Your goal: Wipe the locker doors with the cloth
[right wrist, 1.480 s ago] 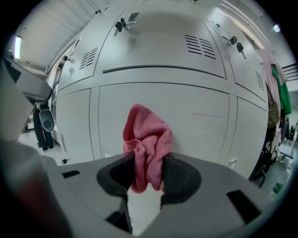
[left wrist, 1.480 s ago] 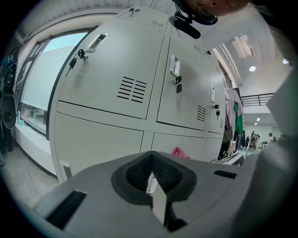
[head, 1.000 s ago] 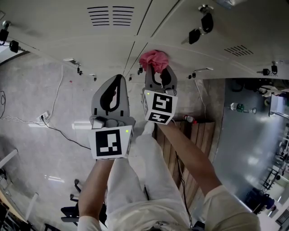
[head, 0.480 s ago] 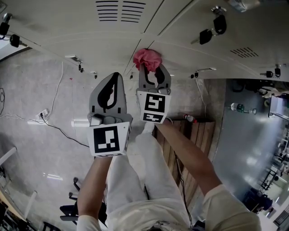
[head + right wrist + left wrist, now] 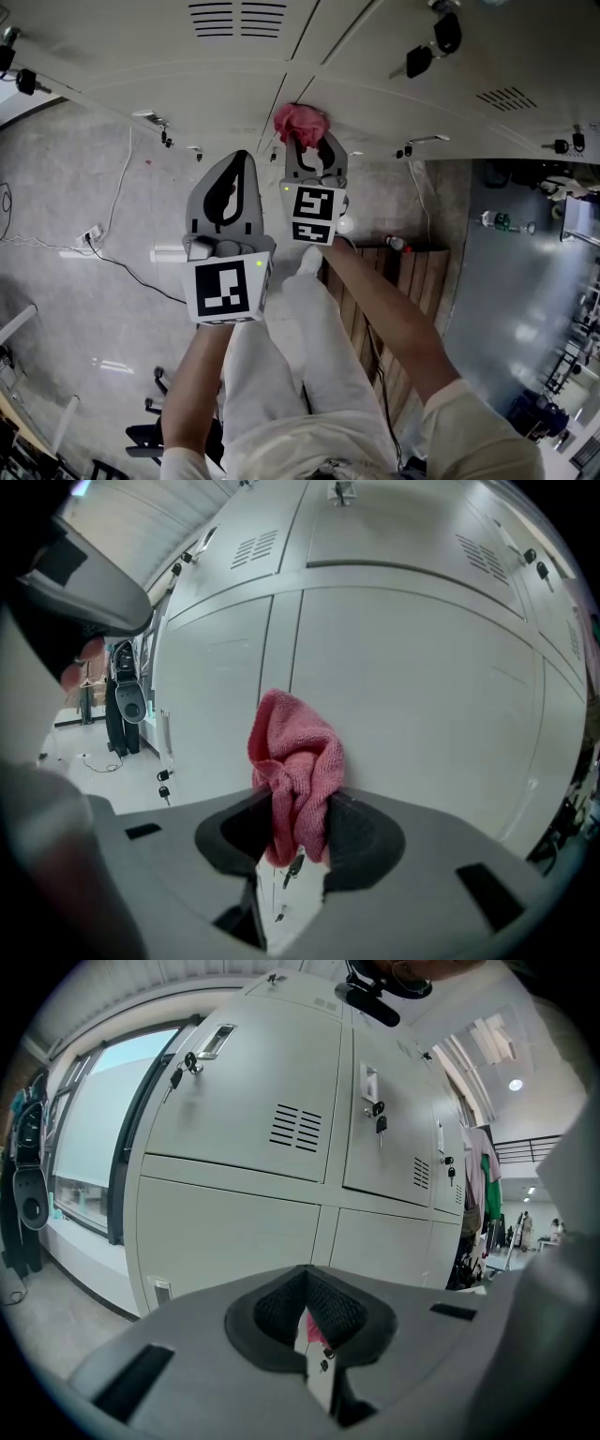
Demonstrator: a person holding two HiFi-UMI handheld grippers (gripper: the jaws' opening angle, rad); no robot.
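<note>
Cloth (image 5: 295, 757): lower end buried between jaws of right tool (image 5: 298, 808). Locker doors (image 5: 422, 686) ahead of tool cut off at top edge. Contact unclear.

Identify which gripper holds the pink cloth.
The right gripper: its fingers are clamped on the pink cloth. The left gripper is shut on nothing.

— Left side, status?
— The left gripper (image 5: 305, 1277) is sitting nearer the body, its jaws pressing together with nothing between them. The left forearm (image 5: 199, 375) is extending straight forward.
— Right side?
— The right gripper (image 5: 298, 808) is reaching further out, its jaws clamping the cloth (image 5: 292, 752). The right forearm (image 5: 394, 323) is stretching forward and angling inward toward the left one.
</note>
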